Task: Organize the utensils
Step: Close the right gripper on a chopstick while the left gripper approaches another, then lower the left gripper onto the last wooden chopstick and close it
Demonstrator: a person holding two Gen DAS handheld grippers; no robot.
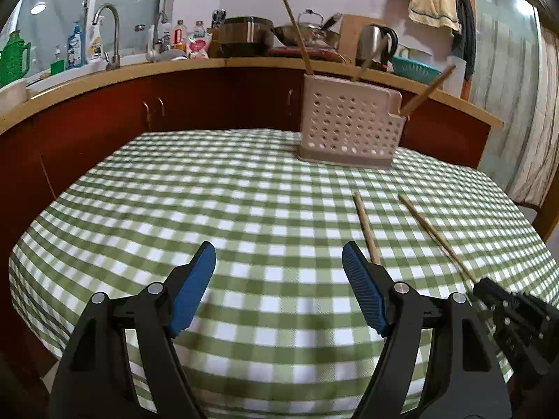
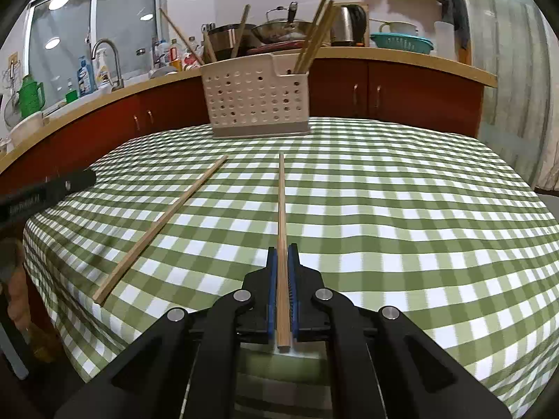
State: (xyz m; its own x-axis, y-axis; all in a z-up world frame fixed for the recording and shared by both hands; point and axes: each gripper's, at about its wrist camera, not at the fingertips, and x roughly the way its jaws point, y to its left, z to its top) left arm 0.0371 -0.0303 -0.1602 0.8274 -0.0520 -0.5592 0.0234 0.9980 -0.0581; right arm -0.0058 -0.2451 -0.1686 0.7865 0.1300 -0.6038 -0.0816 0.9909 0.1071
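- Blue-padded and pressed together, your right hand-held gripper (image 2: 283, 255) is clamped on a wooden chopstick (image 2: 281, 209); the stick runs between the pads and points straight ahead, its far part low over the cloth.
- Your left hand-held gripper (image 1: 278, 255) stands wide, with nothing but cloth between its blue pads; it hangs above the near part of the worktop (image 1: 244, 192), which wears a green-and-white checked tablecloth.
- A second chopstick (image 2: 160, 227) lies loose on the cloth just left of the held one, slanting away from it toward you; in the left wrist view its near end passes behind the left gripper's right finger.
- Farther back, near the far edge of the worktop, a beige perforated utensil holder (image 2: 256, 97) stands upright, with several chopsticks (image 2: 316, 35) leaning in its lower right compartment and more sticks in the taller left part.
- Beyond it runs a red-fronted kitchen counter (image 2: 401, 63) carrying pots, a kettle (image 2: 351, 22) and bottles by a sink tap (image 2: 111, 59).
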